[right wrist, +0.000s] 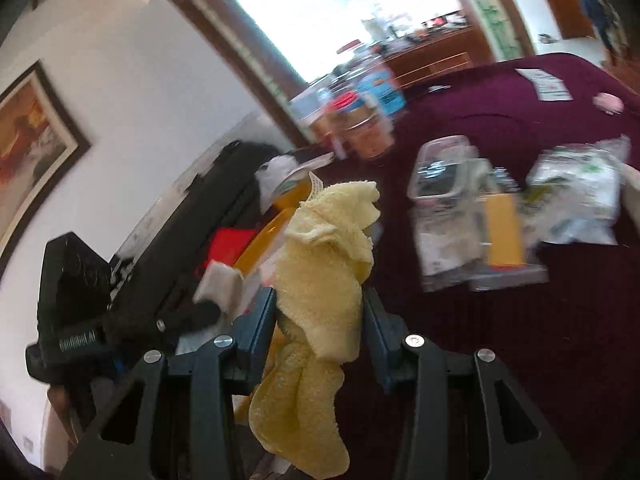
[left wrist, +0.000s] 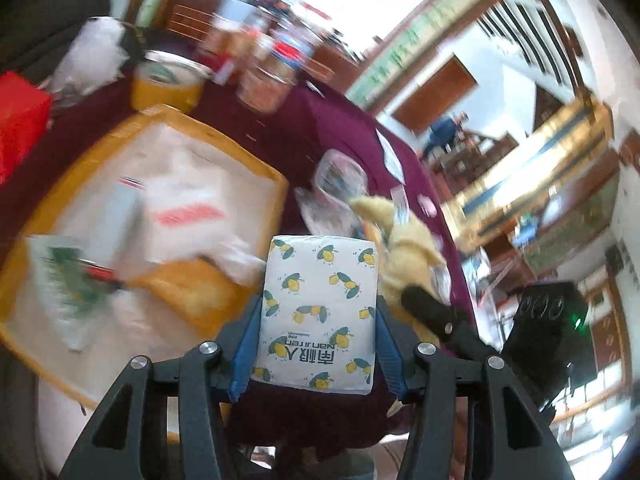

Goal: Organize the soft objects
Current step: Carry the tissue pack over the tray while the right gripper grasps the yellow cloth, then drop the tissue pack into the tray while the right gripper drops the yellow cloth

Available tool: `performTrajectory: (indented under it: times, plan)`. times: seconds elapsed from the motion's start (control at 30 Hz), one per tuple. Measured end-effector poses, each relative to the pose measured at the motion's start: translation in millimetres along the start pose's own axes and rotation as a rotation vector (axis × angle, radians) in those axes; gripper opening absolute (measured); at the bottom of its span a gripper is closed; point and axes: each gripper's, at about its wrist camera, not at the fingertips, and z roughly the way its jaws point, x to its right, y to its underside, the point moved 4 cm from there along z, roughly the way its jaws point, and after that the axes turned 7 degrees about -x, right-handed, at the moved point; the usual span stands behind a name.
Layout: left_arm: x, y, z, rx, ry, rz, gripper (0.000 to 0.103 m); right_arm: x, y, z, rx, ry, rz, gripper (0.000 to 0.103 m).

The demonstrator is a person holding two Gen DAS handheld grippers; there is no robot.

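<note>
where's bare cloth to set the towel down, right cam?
Right wrist view: the maroon cloth is bare in the near right, below the plastic bags. Another bare strip lies between the bags and the jars. It is crowded left of the towel, around the yellow tray.

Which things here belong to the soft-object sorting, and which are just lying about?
Job:
- tissue pack in left hand-held gripper
- yellow towel in right hand-held gripper
- yellow tray

Lying about:
- jars
- red box
- clear container
</note>
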Motion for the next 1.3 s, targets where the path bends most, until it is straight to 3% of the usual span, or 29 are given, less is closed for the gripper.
performTrajectory:
  times: [0.27, 0.53, 0.7, 1.0, 1.13, 1.3]
  plan:
    - [-82.2, -22.4, -37.7, 0.094, -0.067, -0.165, 0.056, -44.5, -22.5, 67.2, -0.090, -0.018, -0.098, 0.042]
    - [-122.4, -32.9, -38.4, 0.093, -0.050, -0.237, 0.056, -52.9, -41.3, 155.1, -0.257, 0.067, -0.159, 0.042]
    - [-134.4, -55.1, -29.6, 0.077, -0.045, -0.251, 0.056, -40.1, -55.3, 149.6, -0.188, 0.116, -0.099, 0.042]
    - [-126.4, -83.9, 8.4, -0.017, -0.009, -0.248, 0.056, -18.7, -65.3, 166.1, -0.220, 0.131, -0.061, 0.042]
    - [-129.2, -96.3, 19.0, -0.029, -0.066, -0.257, 0.056, -16.8, -66.1, 170.4, -0.197, 0.156, -0.075, 0.042]
    - [-137.8, -113.1, 26.0, -0.028, -0.121, -0.273, 0.056, -14.6, -63.5, 172.9, -0.175, 0.126, -0.066, 0.043]
